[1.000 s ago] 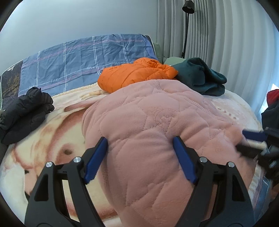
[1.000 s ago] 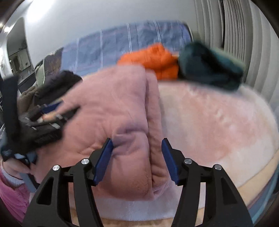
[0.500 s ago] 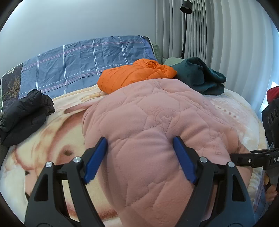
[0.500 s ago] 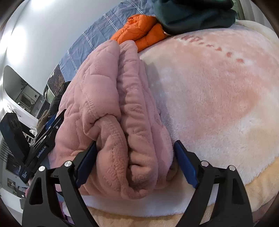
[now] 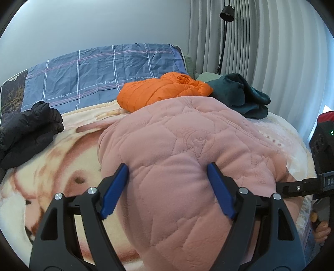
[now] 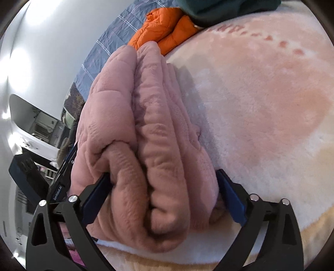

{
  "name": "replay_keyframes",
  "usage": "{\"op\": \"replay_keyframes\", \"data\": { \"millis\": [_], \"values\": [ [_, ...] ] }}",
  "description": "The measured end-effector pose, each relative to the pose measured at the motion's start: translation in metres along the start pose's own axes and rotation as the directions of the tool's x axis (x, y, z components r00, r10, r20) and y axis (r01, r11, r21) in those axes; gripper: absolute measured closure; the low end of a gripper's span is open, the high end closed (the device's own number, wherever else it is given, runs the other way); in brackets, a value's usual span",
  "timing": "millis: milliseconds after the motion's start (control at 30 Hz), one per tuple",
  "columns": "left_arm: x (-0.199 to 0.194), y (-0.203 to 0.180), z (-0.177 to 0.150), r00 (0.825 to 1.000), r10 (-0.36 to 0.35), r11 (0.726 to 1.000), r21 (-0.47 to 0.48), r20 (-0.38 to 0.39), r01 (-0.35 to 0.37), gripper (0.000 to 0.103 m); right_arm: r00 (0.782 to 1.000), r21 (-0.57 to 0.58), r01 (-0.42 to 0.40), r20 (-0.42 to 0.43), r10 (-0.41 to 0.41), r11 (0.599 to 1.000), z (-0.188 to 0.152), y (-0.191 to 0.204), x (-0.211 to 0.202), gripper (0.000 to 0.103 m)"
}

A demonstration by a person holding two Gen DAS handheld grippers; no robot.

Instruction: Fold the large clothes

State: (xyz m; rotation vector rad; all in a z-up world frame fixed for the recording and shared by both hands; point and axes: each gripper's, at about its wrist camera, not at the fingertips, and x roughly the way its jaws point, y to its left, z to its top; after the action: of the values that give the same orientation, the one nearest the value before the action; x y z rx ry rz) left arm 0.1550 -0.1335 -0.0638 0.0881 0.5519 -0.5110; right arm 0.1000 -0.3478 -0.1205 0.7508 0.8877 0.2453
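A thick pink quilted fleece garment [image 5: 177,150] lies folded in a bundle on the bed. My left gripper [image 5: 168,177] is open, its blue fingers wide apart around the near end of the bundle. My right gripper [image 6: 162,187] is open too and straddles the layered edge of the same pink garment [image 6: 146,116], fingers pressing against its sides. The right gripper also shows at the right edge of the left wrist view [image 5: 300,187], and the left gripper at the left of the right wrist view [image 6: 62,179].
A plush cream and pink blanket [image 5: 68,166] covers the bed. An orange puffer jacket [image 5: 162,89], a dark green garment [image 5: 240,93] and a black jacket [image 5: 31,129] lie at the far side. A blue plaid sheet [image 5: 100,68] lies behind. Curtains and a lamp [image 5: 226,12] stand at the right.
My right gripper has swung round and pushed in over the layered edge of the pink bundle, its fingers opening wider. My left gripper has stayed open around the bundle.
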Motion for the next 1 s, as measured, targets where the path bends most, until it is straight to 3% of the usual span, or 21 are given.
{"op": "replay_keyframes", "data": {
  "millis": [167,467,633,733,900,1000],
  "values": [
    [0.0,0.0,-0.001,1.0,-0.001,1.0,0.0,0.005,0.001,0.024,1.0,-0.008,-0.023,0.014,0.023,1.0,-0.003,-0.002,-0.004,0.005],
    [0.0,0.003,0.001,1.0,-0.017,0.999,-0.03,0.011,0.018,0.024,1.0,-0.005,0.013,0.013,-0.013,1.0,-0.013,0.015,-0.014,0.001],
    [0.0,0.005,-0.001,1.0,-0.017,0.999,-0.039,0.014,0.018,0.024,0.996,0.038,-0.087,-0.011,0.087,0.996,0.003,-0.002,0.011,0.001],
    [0.0,0.006,-0.001,1.0,-0.022,0.999,-0.042,0.017,0.023,0.024,0.997,0.009,-0.073,0.002,0.073,0.997,-0.001,0.002,0.007,0.002],
    [-0.001,0.006,-0.002,0.999,-0.025,0.999,-0.036,0.025,0.025,0.024,0.997,0.005,-0.068,0.029,0.068,0.998,-0.01,0.001,-0.01,0.03],
    [-0.001,0.005,-0.003,0.999,-0.027,0.999,-0.032,0.028,0.028,0.024,0.997,0.012,-0.068,0.033,0.068,0.998,-0.015,-0.001,-0.018,0.033]
  ]
}}
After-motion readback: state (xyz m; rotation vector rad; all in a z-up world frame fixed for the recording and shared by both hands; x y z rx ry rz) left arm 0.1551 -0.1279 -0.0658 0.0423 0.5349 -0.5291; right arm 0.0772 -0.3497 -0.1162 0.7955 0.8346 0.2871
